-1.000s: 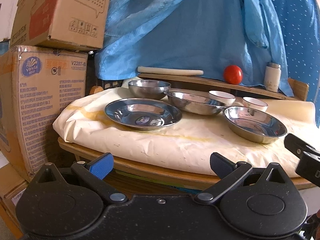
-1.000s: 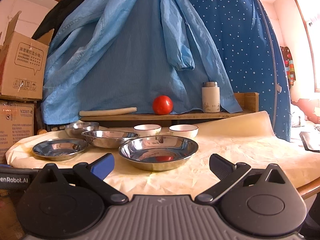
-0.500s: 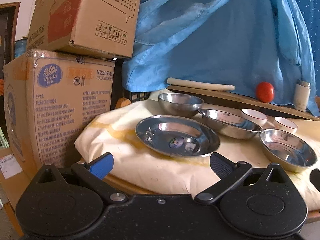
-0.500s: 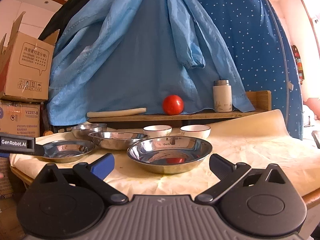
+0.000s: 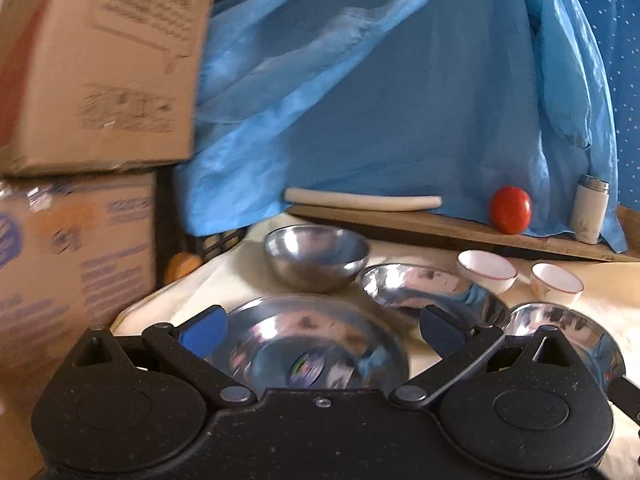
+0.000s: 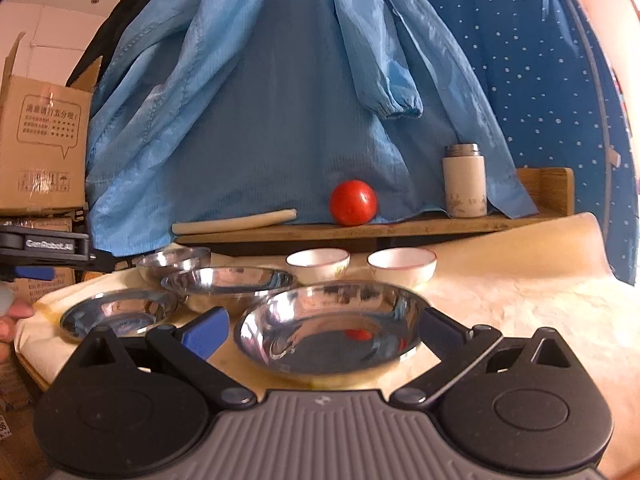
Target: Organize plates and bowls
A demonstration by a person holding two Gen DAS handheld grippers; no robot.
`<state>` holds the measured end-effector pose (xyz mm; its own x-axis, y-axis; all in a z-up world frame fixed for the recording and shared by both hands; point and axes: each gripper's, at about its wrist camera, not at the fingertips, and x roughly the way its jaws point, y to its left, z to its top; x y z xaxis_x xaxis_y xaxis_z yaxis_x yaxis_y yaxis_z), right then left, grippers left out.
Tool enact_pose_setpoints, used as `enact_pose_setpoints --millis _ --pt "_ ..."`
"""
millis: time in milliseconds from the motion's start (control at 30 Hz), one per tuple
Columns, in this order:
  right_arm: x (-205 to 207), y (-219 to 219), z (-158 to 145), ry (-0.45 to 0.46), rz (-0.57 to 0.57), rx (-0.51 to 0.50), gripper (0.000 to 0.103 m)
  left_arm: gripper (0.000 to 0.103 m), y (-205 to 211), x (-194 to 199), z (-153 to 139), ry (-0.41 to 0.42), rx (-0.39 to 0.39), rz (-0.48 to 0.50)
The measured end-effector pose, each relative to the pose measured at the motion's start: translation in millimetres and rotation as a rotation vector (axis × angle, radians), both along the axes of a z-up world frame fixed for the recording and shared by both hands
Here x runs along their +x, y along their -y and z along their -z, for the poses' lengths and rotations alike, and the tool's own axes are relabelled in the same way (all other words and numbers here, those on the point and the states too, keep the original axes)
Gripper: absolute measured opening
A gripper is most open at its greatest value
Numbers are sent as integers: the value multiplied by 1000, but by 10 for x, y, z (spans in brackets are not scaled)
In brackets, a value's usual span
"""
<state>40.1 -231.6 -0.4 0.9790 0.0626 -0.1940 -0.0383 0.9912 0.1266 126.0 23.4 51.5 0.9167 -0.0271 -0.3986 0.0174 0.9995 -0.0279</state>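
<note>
Three shallow steel plates, one deep steel bowl and two small white bowls sit on a cream-covered table. In the left wrist view my left gripper is open, hovering over the near steel plate; behind it stand the deep steel bowl, a second steel plate and a third. The white bowls are at the right. In the right wrist view my right gripper is open, just in front of a steel plate. The left gripper shows at the left edge.
Stacked cardboard boxes stand at the table's left. A wooden shelf behind the dishes carries a rolling pin, a tomato and a white flask. Blue cloth hangs behind. A hand shows at left.
My left gripper has moved forward and right, closing in over the near steel plate. My right gripper has come closer to its steel plate. Both stayed open.
</note>
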Motion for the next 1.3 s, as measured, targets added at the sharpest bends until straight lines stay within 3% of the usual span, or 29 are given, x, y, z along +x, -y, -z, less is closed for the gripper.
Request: enact_pose_setpoints --millis 233,467,733,1000,1100,1300 --pt "581 258 -260 -94 -117 38 103 102 150 558 -110 -70 -30 116" --pt "1299 439 -368 -192 -214 136 103 102 259 1019 -84 -134 -13 163" --pt "1941 290 -337 -309 -336 101 103 102 276 1338 29 -220 -14 196" --pt "2209 165 -188 -407 -377 127 102 97 230 1502 107 -287 -67 233" --pt "2258 178 -144 -431 -389 149 98 96 209 1519 129 -300 -90 248" --pt "2323 121 -148 -452 -422 142 86 80 153 1579 207 -355 -148 262"
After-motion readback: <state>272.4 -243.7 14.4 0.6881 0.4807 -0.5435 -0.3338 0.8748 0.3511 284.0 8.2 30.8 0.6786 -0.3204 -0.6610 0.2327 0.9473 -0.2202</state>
